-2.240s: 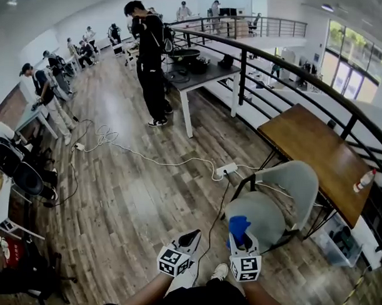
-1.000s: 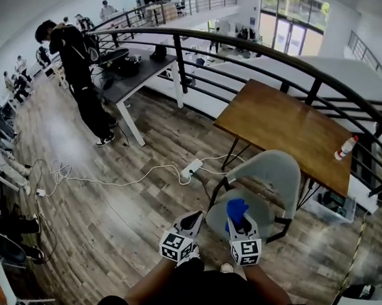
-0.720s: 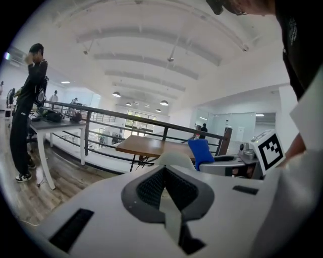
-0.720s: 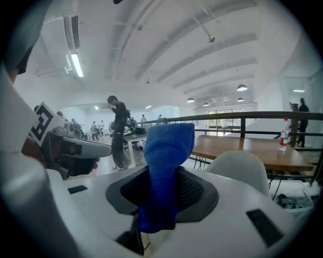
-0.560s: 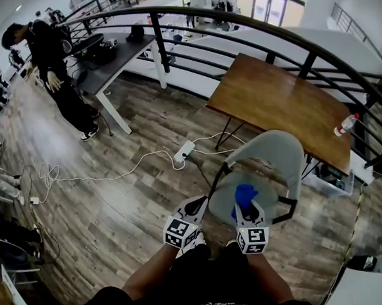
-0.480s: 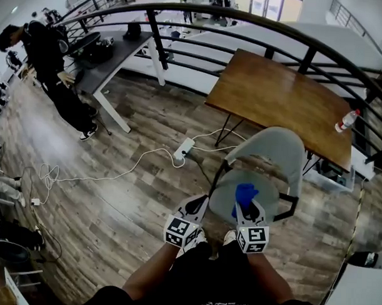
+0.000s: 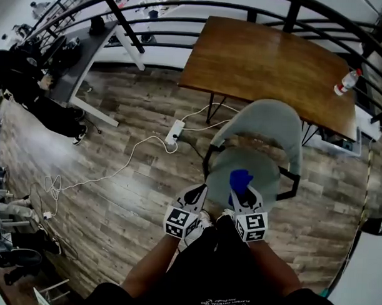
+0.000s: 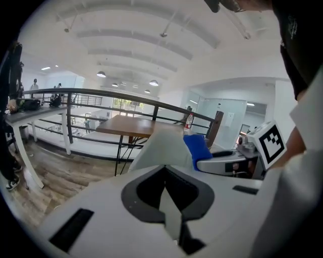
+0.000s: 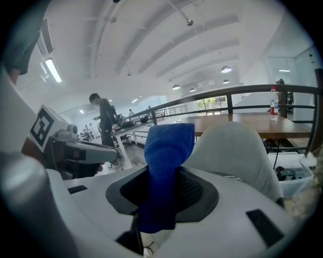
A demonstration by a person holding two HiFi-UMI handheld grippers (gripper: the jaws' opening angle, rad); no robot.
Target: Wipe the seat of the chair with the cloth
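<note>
Right gripper (image 9: 162, 199) is clamped on the blue cloth (image 9: 169, 146). The cloth stands up out of the jaws over the front of the chair (image 7: 267, 123) seat (image 7: 265, 173); I cannot tell if it touches. Left gripper (image 8: 164, 176) has its jaws together with nothing between them, just beside the right one, by the seat's front-left edge. Wooden bench (image 7: 263, 64) stands behind the chair, with a bottle (image 7: 347, 81) on its right end.
</note>
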